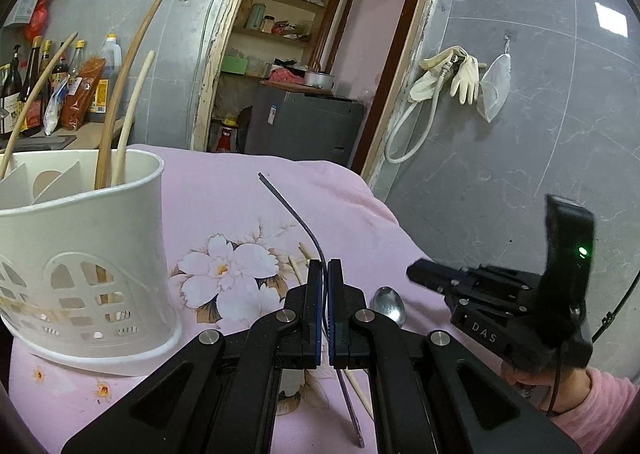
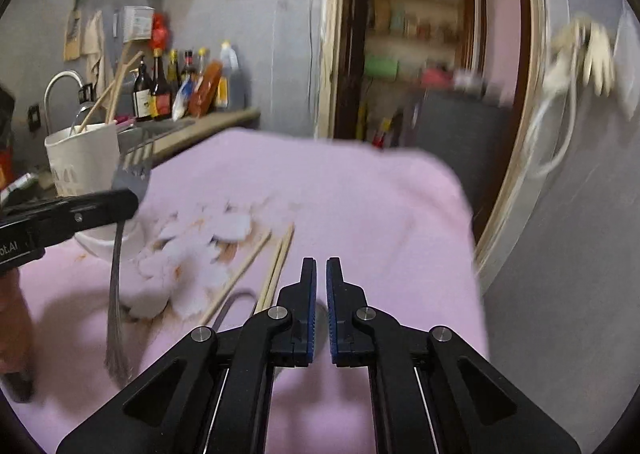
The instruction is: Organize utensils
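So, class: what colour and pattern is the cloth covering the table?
Pink cloth printed with white flowers, sharpest in the left wrist view.

The tall white plastic utensil holder [image 1: 80, 254] stands at the left of the pink flowered cloth [image 1: 224, 197], and the long wooden handles [image 1: 120, 93] leaning out of it crowd the space above its rim. The metal fork [image 2: 120, 254] clamped in the left gripper [image 1: 325, 274] hangs just beside the holder. Loose wooden chopsticks [image 2: 256, 274] and a steel spoon [image 1: 388, 304] lie on the cloth in the middle. The right gripper [image 1: 424, 274] hovers at the cloth's right side. The far half of the cloth lies bare, open to the grey tiled wall [image 1: 520, 133].
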